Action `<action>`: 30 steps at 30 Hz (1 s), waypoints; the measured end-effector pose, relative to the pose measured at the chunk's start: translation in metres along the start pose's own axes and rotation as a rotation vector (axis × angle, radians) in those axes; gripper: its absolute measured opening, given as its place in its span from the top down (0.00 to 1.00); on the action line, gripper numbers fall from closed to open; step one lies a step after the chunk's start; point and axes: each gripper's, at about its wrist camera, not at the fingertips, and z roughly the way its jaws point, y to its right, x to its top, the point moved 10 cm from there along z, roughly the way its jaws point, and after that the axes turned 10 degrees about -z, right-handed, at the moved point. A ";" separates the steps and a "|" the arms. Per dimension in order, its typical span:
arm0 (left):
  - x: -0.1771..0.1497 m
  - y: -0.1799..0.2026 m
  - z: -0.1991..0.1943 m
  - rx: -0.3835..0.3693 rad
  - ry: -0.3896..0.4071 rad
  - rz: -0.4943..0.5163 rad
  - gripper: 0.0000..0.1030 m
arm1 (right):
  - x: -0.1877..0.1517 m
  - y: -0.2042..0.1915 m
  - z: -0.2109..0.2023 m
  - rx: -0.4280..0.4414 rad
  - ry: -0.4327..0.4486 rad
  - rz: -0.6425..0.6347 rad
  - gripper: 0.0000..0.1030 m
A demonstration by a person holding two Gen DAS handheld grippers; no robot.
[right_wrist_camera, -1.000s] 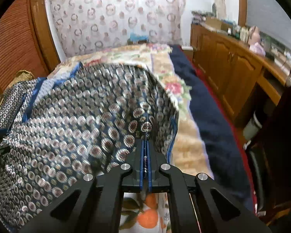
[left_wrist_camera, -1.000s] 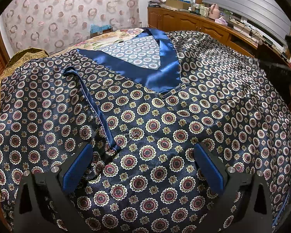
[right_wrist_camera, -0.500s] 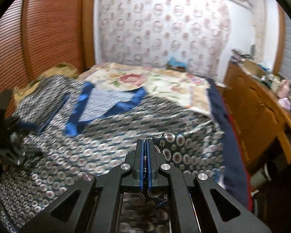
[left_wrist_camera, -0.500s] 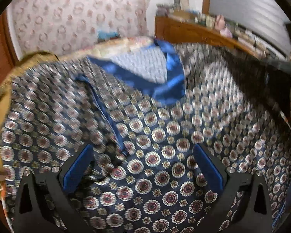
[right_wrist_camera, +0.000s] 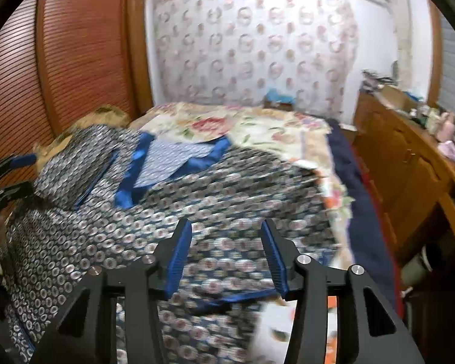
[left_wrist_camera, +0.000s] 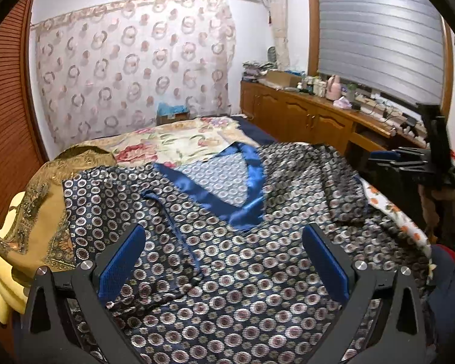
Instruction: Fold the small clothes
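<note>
The right gripper point(right_wrist_camera: 226, 256) has just been opening its jaws; they stand apart with nothing pressed between them. The left gripper point(left_wrist_camera: 224, 261) hangs wide over the patterned robe point(left_wrist_camera: 227, 267), spread across the bed point(left_wrist_camera: 179, 142). A neat next fold likely needs both to pinch one hem edge squarely, avoiding the loose blue tie point(left_wrist_camera: 179, 227).

The bed point(left_wrist_camera: 251, 127) wears a floral sheet point(left_wrist_camera: 179, 142) over a dark blue cover – spread flat across its near half lies a navy patterned garment point(left_wrist_camera: 227, 257) with a satin blue collar, and a gold-brown cloth point(left_wrist_camera: 42, 212) sits bunched at its left edge
</note>
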 end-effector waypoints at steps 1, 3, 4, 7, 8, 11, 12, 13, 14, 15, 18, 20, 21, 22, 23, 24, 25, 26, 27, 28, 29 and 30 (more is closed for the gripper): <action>0.001 0.002 -0.004 -0.002 0.007 -0.007 0.00 | -0.003 0.008 0.000 -0.024 -0.004 0.011 0.49; 0.001 0.006 -0.009 -0.012 0.015 -0.007 0.00 | -0.011 0.031 0.002 -0.079 -0.031 0.042 0.49; 0.001 0.009 -0.009 -0.018 0.012 -0.003 0.00 | -0.016 0.038 0.007 -0.093 -0.049 0.059 0.49; -0.002 0.018 -0.009 -0.030 0.005 0.008 0.00 | -0.038 0.057 0.027 -0.119 -0.116 0.111 0.49; -0.003 0.020 -0.010 -0.034 0.006 0.010 0.00 | -0.044 0.059 0.038 -0.121 -0.142 0.127 0.49; -0.006 0.026 -0.010 -0.040 0.002 0.022 0.00 | -0.061 0.071 0.066 -0.125 -0.210 0.199 0.49; -0.008 0.029 -0.010 -0.044 0.004 0.028 0.00 | -0.067 0.075 0.073 -0.119 -0.225 0.232 0.49; -0.009 0.030 -0.011 -0.047 0.004 0.033 0.00 | -0.070 0.078 0.077 -0.117 -0.232 0.250 0.49; -0.010 0.031 -0.011 -0.048 0.003 0.036 0.00 | -0.070 0.079 0.079 -0.114 -0.237 0.263 0.49; -0.012 0.032 -0.011 -0.050 0.002 0.039 0.00 | -0.070 0.080 0.082 -0.118 -0.238 0.263 0.55; -0.013 0.032 -0.010 -0.053 0.002 0.038 0.00 | -0.067 0.076 0.083 -0.120 -0.236 0.231 0.81; -0.014 0.031 -0.009 -0.052 -0.001 0.033 0.00 | -0.066 0.073 0.080 -0.119 -0.240 0.190 0.89; -0.015 0.030 -0.008 -0.052 -0.002 0.029 0.00 | -0.062 0.072 0.083 -0.120 -0.242 0.167 0.94; -0.015 0.028 -0.008 -0.052 -0.004 0.025 0.00 | -0.059 0.071 0.082 -0.113 -0.242 0.154 0.94; -0.015 0.026 -0.008 -0.051 -0.004 0.022 0.00 | -0.056 0.067 0.083 -0.104 -0.236 0.140 0.95; -0.016 0.024 -0.008 -0.048 -0.004 0.018 0.00 | -0.053 0.067 0.084 -0.097 -0.223 0.132 0.96; -0.016 0.021 -0.009 -0.045 -0.001 0.012 0.00 | -0.048 0.066 0.082 -0.083 -0.206 0.127 0.96; -0.015 0.019 -0.010 -0.043 0.001 0.005 0.00 | -0.041 0.063 0.077 -0.066 -0.183 0.121 0.96; -0.015 0.016 -0.010 -0.043 0.002 -0.004 0.00 | -0.029 0.057 0.073 -0.053 -0.153 0.107 0.96; -0.014 0.013 -0.011 -0.044 0.003 -0.013 0.00 | -0.023 0.054 0.069 -0.046 -0.136 0.096 0.96; -0.014 0.011 -0.011 -0.044 0.004 -0.020 0.00 | -0.011 0.048 0.066 -0.035 -0.114 0.076 0.96; -0.013 0.008 -0.012 -0.041 0.005 -0.030 0.00 | 0.001 0.039 0.062 -0.021 -0.091 0.053 0.97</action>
